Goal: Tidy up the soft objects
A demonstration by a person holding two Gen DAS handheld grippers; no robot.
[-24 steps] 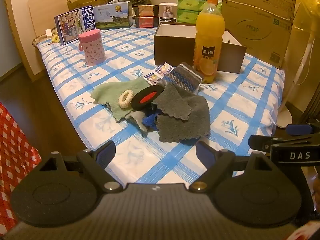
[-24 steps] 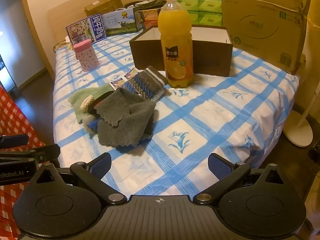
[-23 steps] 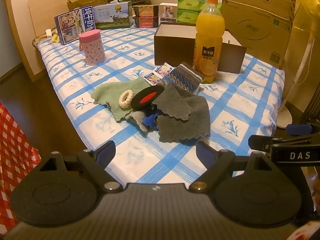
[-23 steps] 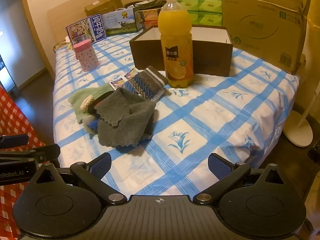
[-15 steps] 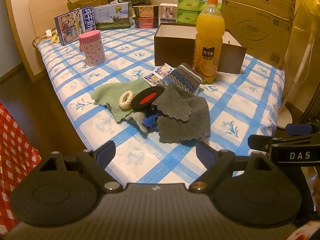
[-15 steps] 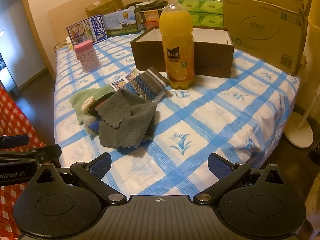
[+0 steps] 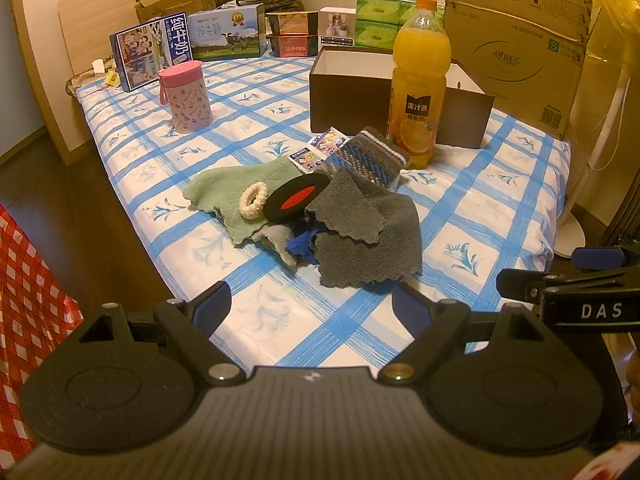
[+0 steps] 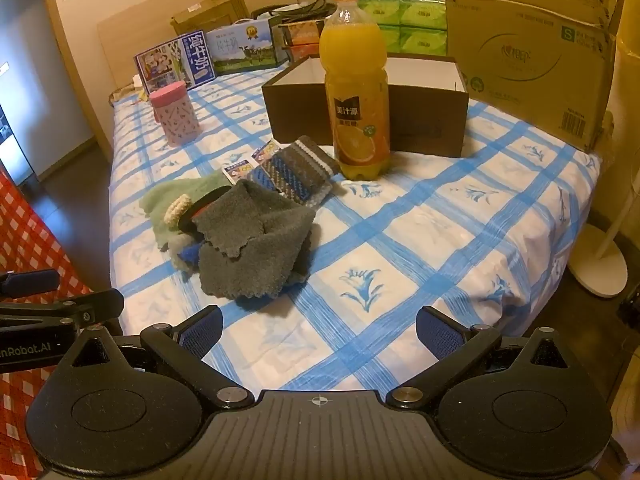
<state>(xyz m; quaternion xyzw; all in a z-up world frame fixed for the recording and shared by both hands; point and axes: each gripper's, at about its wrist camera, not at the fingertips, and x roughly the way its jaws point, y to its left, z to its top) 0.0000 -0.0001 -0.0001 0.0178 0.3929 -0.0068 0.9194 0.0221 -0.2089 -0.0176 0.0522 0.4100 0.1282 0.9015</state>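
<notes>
two grippers hang side by side over the near edge of the table [image 7: 472, 208], both with jaws spread wide and nothing between them. the left gripper [image 7: 310, 300] points at the middle of the cloth heap; the right gripper [image 8: 318, 330] sits to its right and aims more at bare checked cloth, with the heap ahead and to its left.

closest ahead of the left gripper lies the grey cloth [image 7: 368, 236], folded over itself, its scalloped edge toward the tool. tucked under its left side are a blue scrap [image 7: 300, 245] and a pale grey piece [image 7: 276, 238]. just beyond, a black disc [image 7: 298, 198] with a red centre leans on the heap, and a cream hair tie [image 7: 253, 199] lies touching it on the left, resting on the green cloth [image 7: 224, 190], which spreads out further left.

behind the heap sits a knitted striped pouch [image 7: 366, 160], with some small printed cards [image 7: 320, 152] just to its left. the juice bottle [image 7: 418, 80] stands upright right behind the pouch, and beyond it an open brown box [image 7: 348, 100]. off to the far left stands a pink cup [image 7: 186, 96]. at the back, milk cartons [image 7: 188, 48], green tissue packs [image 7: 376, 24] and a big cardboard box [image 7: 516, 44] line the wall.
</notes>
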